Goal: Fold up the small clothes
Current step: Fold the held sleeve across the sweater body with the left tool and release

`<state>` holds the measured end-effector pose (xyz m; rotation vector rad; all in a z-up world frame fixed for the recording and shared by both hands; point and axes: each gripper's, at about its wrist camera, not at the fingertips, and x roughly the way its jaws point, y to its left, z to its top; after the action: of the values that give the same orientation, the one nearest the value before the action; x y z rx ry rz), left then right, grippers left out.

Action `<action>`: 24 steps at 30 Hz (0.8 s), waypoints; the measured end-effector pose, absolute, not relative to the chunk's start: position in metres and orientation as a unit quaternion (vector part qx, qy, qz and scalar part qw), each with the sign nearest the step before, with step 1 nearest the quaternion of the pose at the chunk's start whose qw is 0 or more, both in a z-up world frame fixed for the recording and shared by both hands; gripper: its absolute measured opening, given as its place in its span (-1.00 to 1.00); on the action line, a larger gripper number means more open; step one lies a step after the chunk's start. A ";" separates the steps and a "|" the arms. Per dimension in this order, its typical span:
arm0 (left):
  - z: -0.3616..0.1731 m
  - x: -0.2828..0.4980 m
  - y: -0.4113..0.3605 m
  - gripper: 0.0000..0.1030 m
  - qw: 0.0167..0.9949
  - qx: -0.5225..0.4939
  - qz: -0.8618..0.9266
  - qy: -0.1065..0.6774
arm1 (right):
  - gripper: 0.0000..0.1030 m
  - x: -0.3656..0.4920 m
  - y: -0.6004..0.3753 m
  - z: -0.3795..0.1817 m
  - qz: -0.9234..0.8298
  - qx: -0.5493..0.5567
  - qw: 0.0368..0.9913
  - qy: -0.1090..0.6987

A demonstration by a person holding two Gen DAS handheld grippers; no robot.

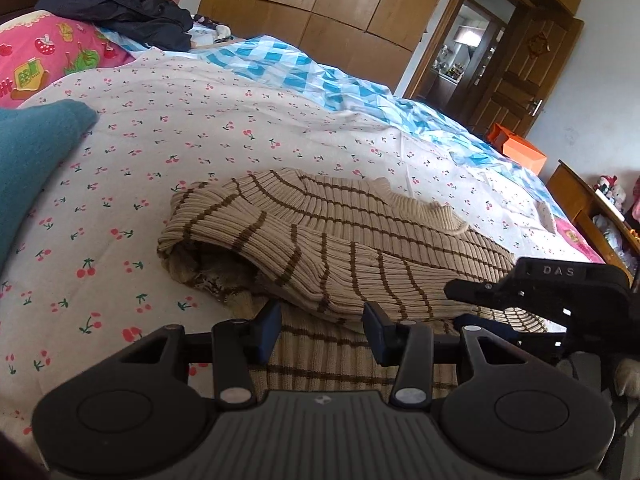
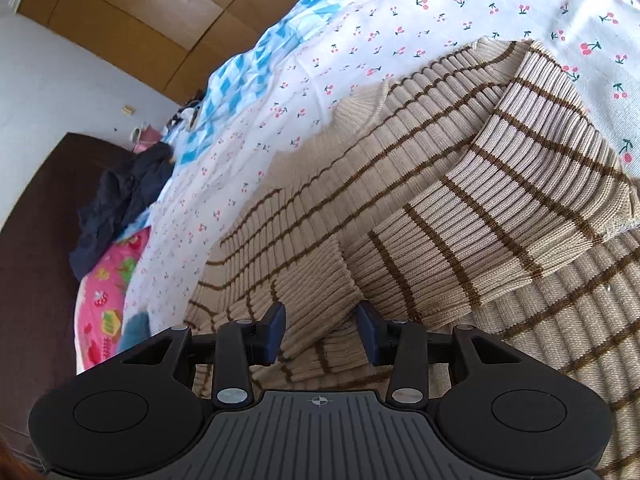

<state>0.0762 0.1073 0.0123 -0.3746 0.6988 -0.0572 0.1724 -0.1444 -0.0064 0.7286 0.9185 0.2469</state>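
Observation:
A beige ribbed sweater with brown stripes (image 1: 340,240) lies on the bed with both sleeves folded across its body. My left gripper (image 1: 322,330) is open, low over the sweater's near edge, with cloth between the fingers but not pinched. My right gripper (image 2: 322,330) is open over the cuff of a folded sleeve (image 2: 308,300); the cuff lies between its blue pads (image 2: 276,332), unclamped. The right gripper also shows in the left wrist view (image 1: 540,292) at the sweater's right side.
The bed has a white cherry-print sheet (image 1: 180,128) and a blue checked cover (image 1: 288,64). A teal cloth (image 1: 32,160) lies at the left. A dark jacket (image 1: 120,4) and a pink pillow (image 1: 44,60) are at the head. An orange box (image 1: 520,148) and a wooden shelf (image 1: 592,208) stand at the right.

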 end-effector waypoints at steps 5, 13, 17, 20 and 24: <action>0.013 0.076 0.107 -0.05 0.923 -0.181 -0.027 0.339 | -0.73 0.181 -0.142 -0.013 0.108 0.365 0.813 0.440; 0.016 0.072 0.112 0.06 0.930 -0.185 -0.009 0.317 | -0.81 0.172 -0.161 0.028 0.112 0.354 0.848 0.377; 0.022 0.067 0.114 0.22 0.937 -0.189 0.000 0.292 | -0.81 0.169 -0.197 0.042 0.075 0.345 0.869 0.346; 0.021 0.069 0.113 0.29 0.937 -0.191 -0.001 0.293 | -0.81 0.167 -0.227 0.037 0.027 0.341 0.876 0.339; 0.012 0.078 0.109 0.30 0.930 -0.186 0.003 0.318 | -0.81 0.163 -0.246 0.017 0.001 0.342 0.868 0.360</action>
<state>0.0776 0.1090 0.0123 -0.3803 0.6516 0.0062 0.1631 -0.2462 0.0168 0.7162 0.7524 0.0013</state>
